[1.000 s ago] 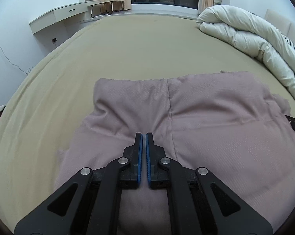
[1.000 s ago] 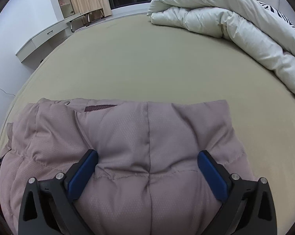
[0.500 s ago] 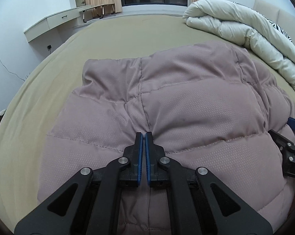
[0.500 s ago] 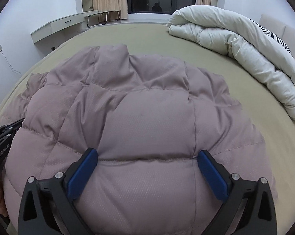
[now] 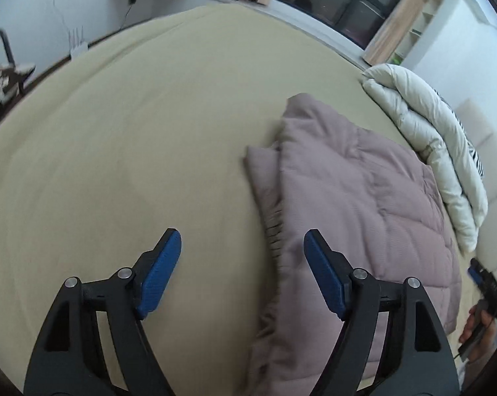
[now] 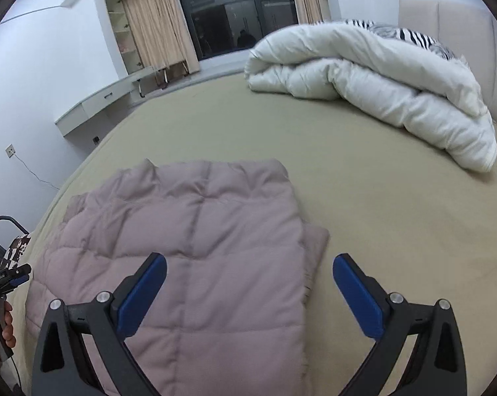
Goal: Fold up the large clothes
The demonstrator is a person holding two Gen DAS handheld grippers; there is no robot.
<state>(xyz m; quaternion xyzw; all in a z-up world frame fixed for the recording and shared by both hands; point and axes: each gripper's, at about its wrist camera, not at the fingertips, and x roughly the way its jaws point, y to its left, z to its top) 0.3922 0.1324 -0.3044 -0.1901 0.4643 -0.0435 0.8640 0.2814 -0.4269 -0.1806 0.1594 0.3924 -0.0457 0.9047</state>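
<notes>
A mauve quilted puffer jacket point(image 5: 354, 204) lies folded flat on the beige bed point(image 5: 133, 138). In the right wrist view the jacket point(image 6: 199, 247) fills the lower left. My left gripper point(image 5: 241, 270) is open and empty, above the bed just beside the jacket's left edge. My right gripper point(image 6: 248, 293) is open and empty, above the jacket's right edge. The right gripper also shows at the right edge of the left wrist view point(image 5: 485, 283), and the left gripper at the left edge of the right wrist view point(image 6: 7, 280).
A rolled white duvet point(image 6: 373, 92) lies at the head end of the bed, near a beige headboard point(image 6: 452, 26). A wall-mounted desk point(image 6: 96, 105), curtains and a dark window point(image 6: 238, 13) stand beyond the bed. A chair with patterned fabric point(image 5: 1, 79) is at the left.
My left gripper has opened and let go of the jacket. Both grippers have pulled back and apart from the jacket, which now lies folded flat on the bed.
</notes>
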